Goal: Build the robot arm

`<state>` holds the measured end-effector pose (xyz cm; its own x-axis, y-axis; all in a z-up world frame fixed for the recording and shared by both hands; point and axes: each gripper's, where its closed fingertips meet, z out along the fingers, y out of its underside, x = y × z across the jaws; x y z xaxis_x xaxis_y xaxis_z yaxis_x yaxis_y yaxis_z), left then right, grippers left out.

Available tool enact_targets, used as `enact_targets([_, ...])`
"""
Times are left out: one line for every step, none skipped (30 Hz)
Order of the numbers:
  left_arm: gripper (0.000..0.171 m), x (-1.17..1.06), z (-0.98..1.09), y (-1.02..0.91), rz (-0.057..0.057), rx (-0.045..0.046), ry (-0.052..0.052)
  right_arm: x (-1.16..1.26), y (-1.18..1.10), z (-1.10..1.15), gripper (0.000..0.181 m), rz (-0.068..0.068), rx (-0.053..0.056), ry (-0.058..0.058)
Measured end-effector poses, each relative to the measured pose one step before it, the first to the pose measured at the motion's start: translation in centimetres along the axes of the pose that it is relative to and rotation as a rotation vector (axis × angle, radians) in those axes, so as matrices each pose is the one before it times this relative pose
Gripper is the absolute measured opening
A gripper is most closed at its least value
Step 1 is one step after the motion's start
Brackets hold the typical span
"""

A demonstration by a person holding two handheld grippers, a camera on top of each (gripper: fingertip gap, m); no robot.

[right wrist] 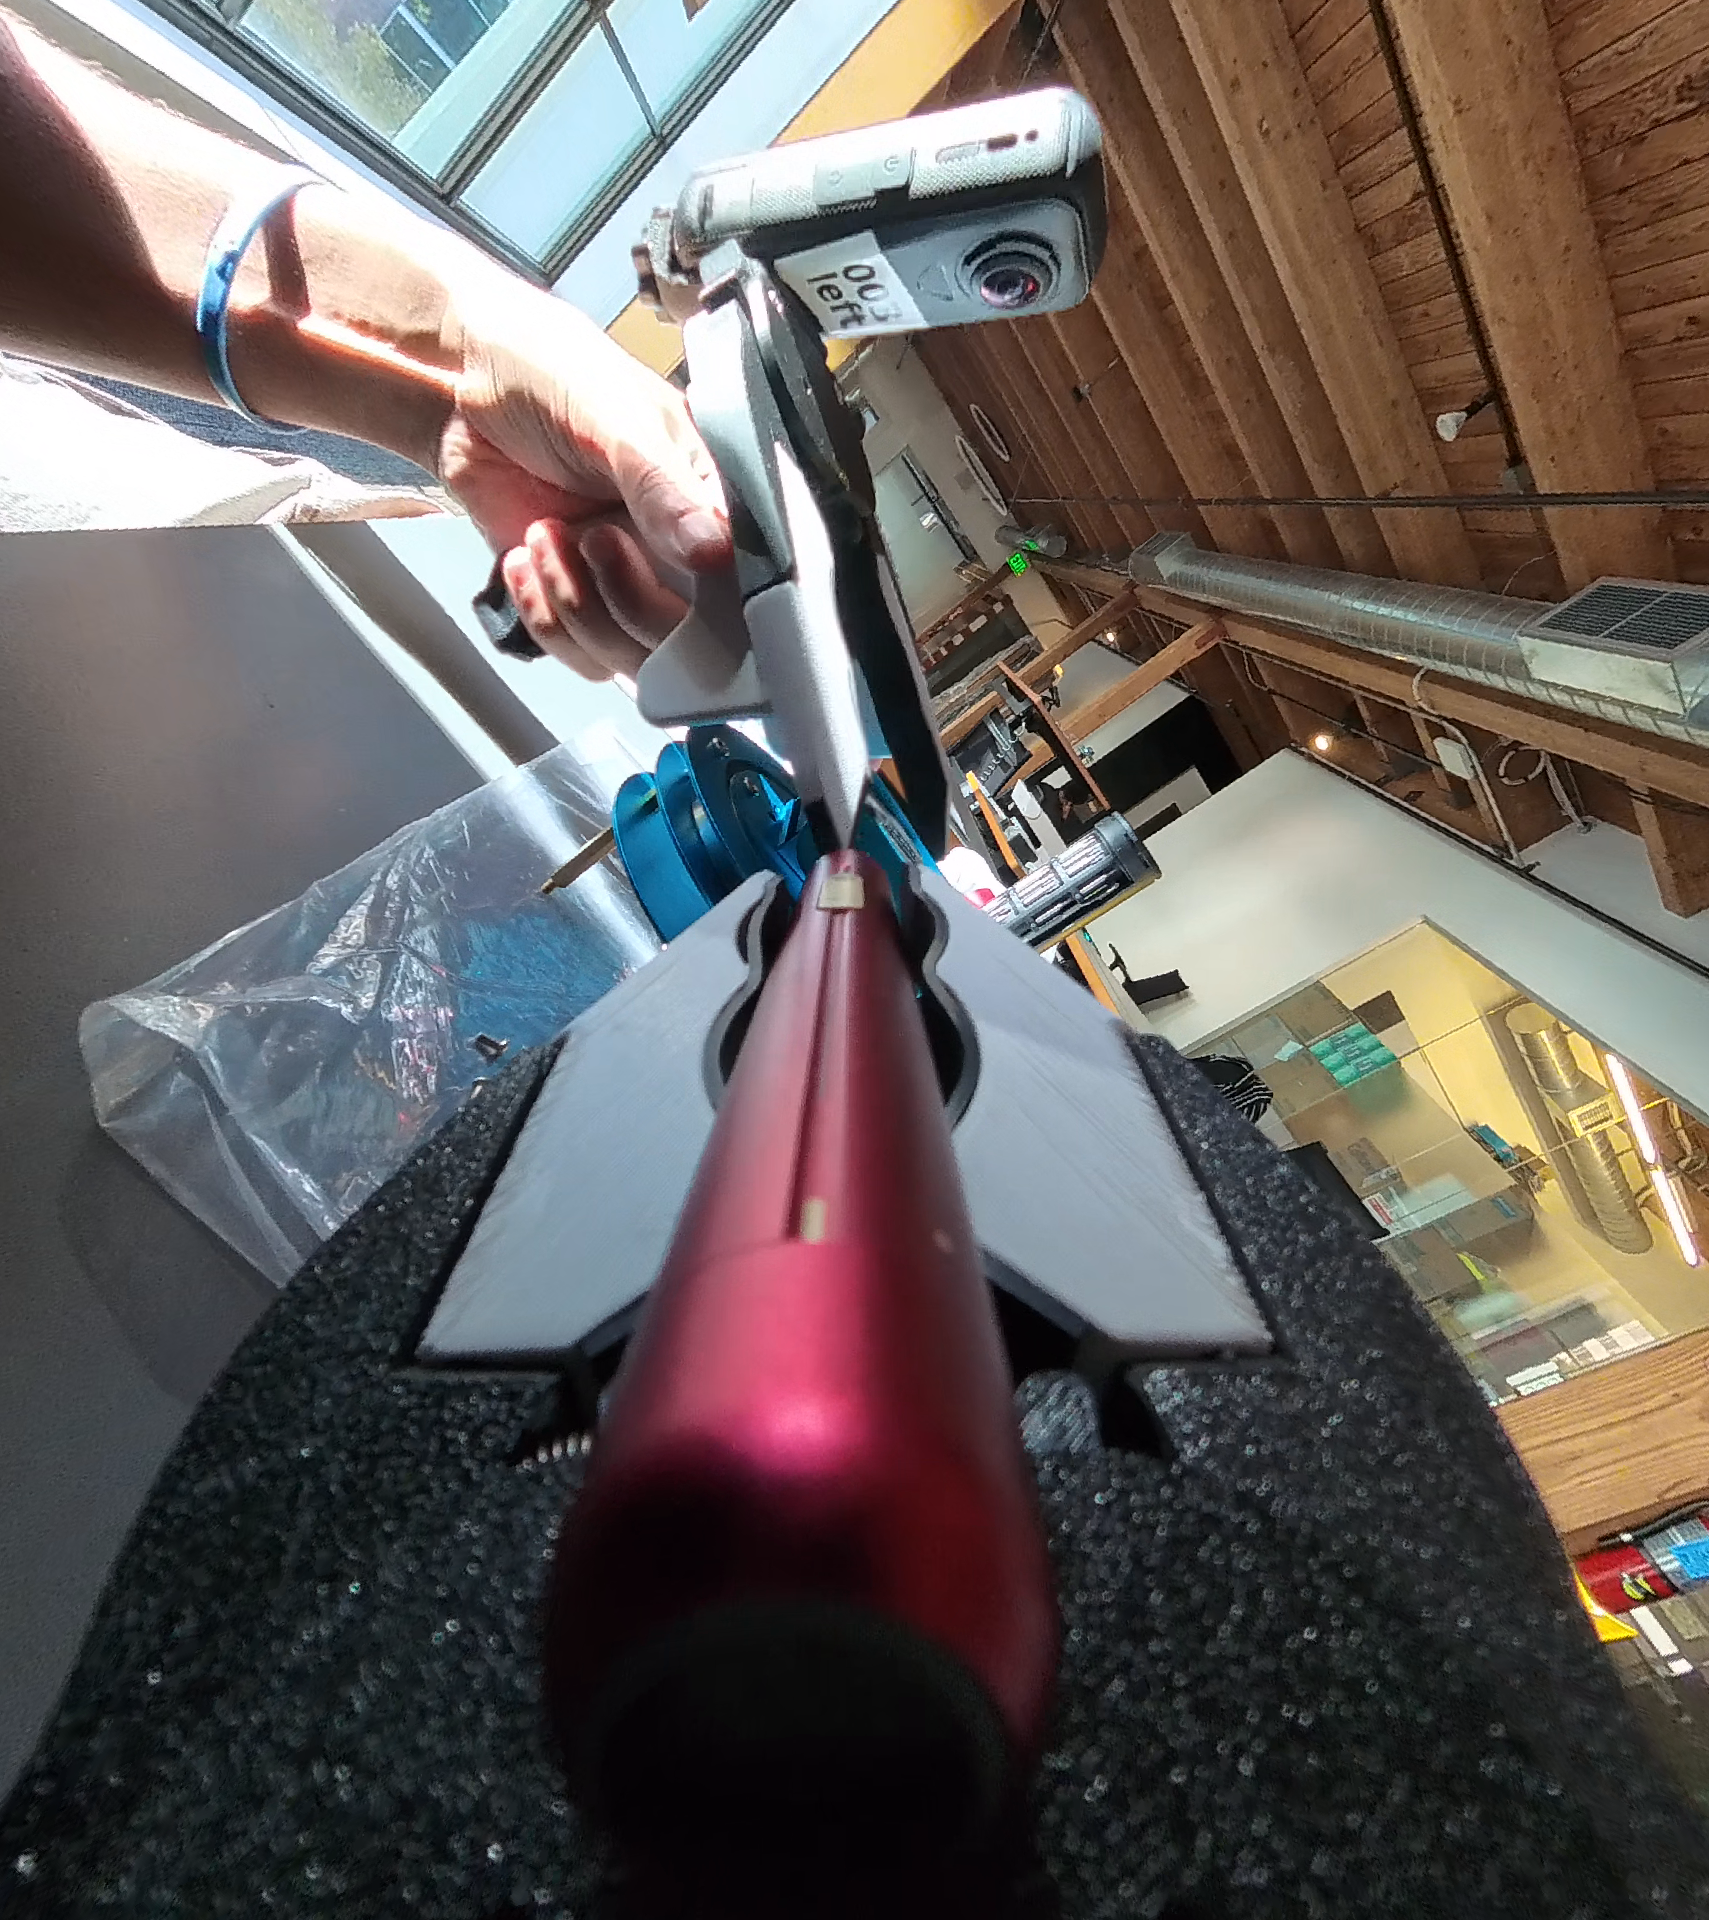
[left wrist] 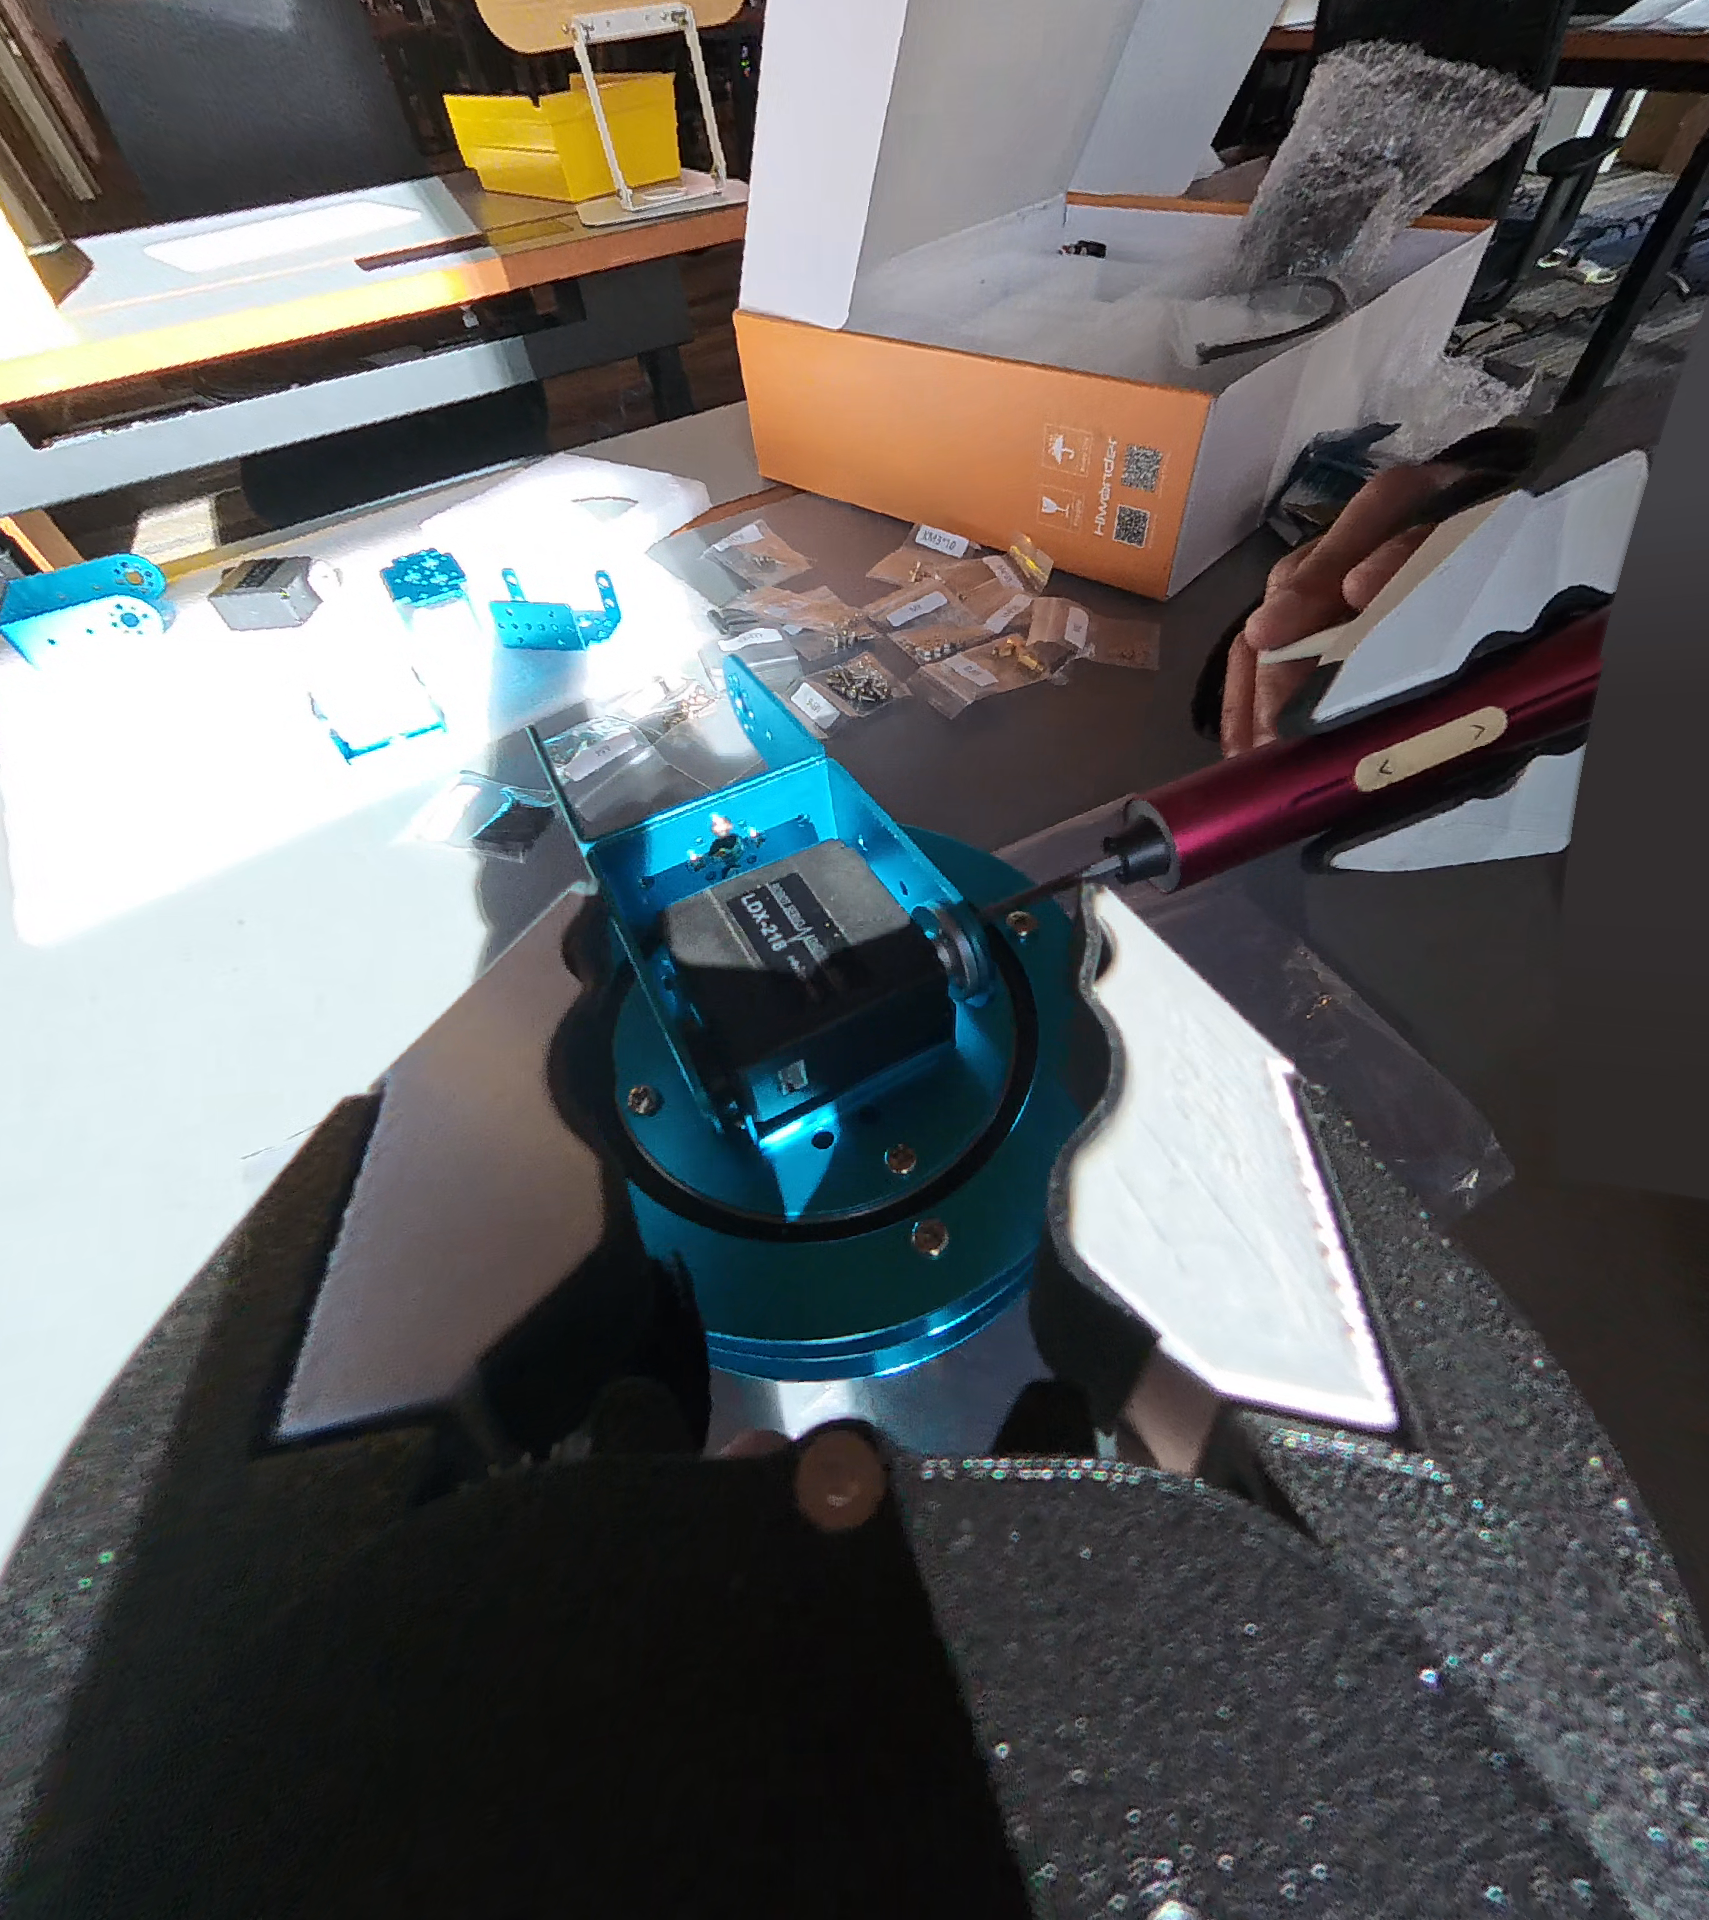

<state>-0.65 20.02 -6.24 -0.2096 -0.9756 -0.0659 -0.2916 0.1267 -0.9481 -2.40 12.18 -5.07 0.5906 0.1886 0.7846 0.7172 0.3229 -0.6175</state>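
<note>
**Bench inventory: blue turntable assembly, held and tooled**

Black foam padding fills the near edge of both wrist views.

- Left gripper (left wrist: pixel 829 1164): pale fingers (left wrist: pixel 1234 1174) closed against the sides of a round blue base (left wrist: pixel 829 1226), holding it. On the base stands a blue bracket (left wrist: pixel 725 831) carrying a black servo (left wrist: pixel 808 966).
- Right gripper (right wrist: pixel 834 935): jaws clamped round a dark red electric screwdriver (right wrist: pixel 829 1247), which lies along the fingers. In the left wrist view its thin bit touches the servo's silver side hub (left wrist: pixel 954 945).
- Table (left wrist: pixel 154 1039): loose blue brackets (left wrist: pixel 549 618) and small bags of screws (left wrist: pixel 891 644) beyond the assembly, well apart from it.
- Orange and white box (left wrist: pixel 985 447): open, at the far side, holding clear wrapping.
- A person's hand (right wrist: pixel 569 499) grips the left gripper's handle.
</note>
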Motion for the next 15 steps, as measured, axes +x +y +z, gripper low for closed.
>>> enact_targets([0.090,0.008,0.112,0.132,0.0041,-0.00374,0.0008,0.069,-0.009,0.031,0.023,-0.0027,0.0015,0.0048])
enact_targets([0.089,-0.068,0.057,0.120,0.0108,-0.00603,-0.0036,0.038,0.039,0.035,0.022,0.0003,-0.0006,0.0014])
enact_targets([0.089,-0.032,0.028,0.082,0.0042,-0.00590,0.0014,0.073,-0.009,-0.014,0.021,-0.0002,0.0002,0.0027])
enact_targets([0.089,-0.085,-0.027,-0.035,-0.0049,0.00210,0.0005,0.069,0.042,-0.021,0.023,0.0008,-0.0004,0.0032])
enact_targets([0.089,-0.122,-0.043,-0.073,-0.0063,0.00590,-0.0013,-0.024,0.068,0.006,0.022,0.0063,0.0002,-0.0034])
enact_targets([0.089,-0.093,-0.034,0.024,-0.0049,0.00155,-0.0006,0.041,0.055,-0.016,0.021,0.0026,-0.0027,-0.0004])
enact_targets([0.089,-0.170,-0.024,0.019,0.0007,0.00210,-0.0084,0.010,0.052,-0.009,0.021,0.0015,-0.0036,-0.0003])
enact_targets([0.089,-0.129,-0.032,0.016,0.0051,0.00212,-0.0077,-0.011,0.017,-0.023,0.020,-0.0026,-0.0004,-0.0002])
enact_targets([0.089,-0.001,-0.040,0.005,0.0033,0.00137,-0.0007,-0.026,-0.028,-0.030,0.020,-0.0044,0.0006,0.0005])
enact_targets([0.090,0.100,-0.040,-0.025,-0.0004,0.00120,0.0043,-0.026,-0.005,-0.006,0.020,0.0006,0.0006,-0.0009])
enact_targets([0.090,0.036,-0.038,-0.047,-0.0014,0.00214,-0.0001,0.004,0.007,-0.019,0.020,0.0016,-0.0006,-0.0007])
enact_targets([0.089,0.025,-0.038,-0.008,0.0031,-0.00057,-0.0013,-0.008,-0.036,-0.028,0.020,0.0005,0.0017,-0.0008])
enact_targets([0.087,0.015,0.006,0.076,0.0039,-0.00523,-0.0001,-0.026,-0.030,0.012,0.020,-0.0019,0.0017,0.0003])
enact_targets([0.085,-0.048,0.030,0.003,0.0004,-0.00014,-0.0029,-0.053,-0.025,0.020,0.020,-0.0024,0.0011,-0.0016])
enact_targets([0.083,-0.011,0.054,-0.020,-0.0028,0.00238,0.0010,-0.046,-0.034,0.020,0.020,-0.0010,0.0008,-0.0016])
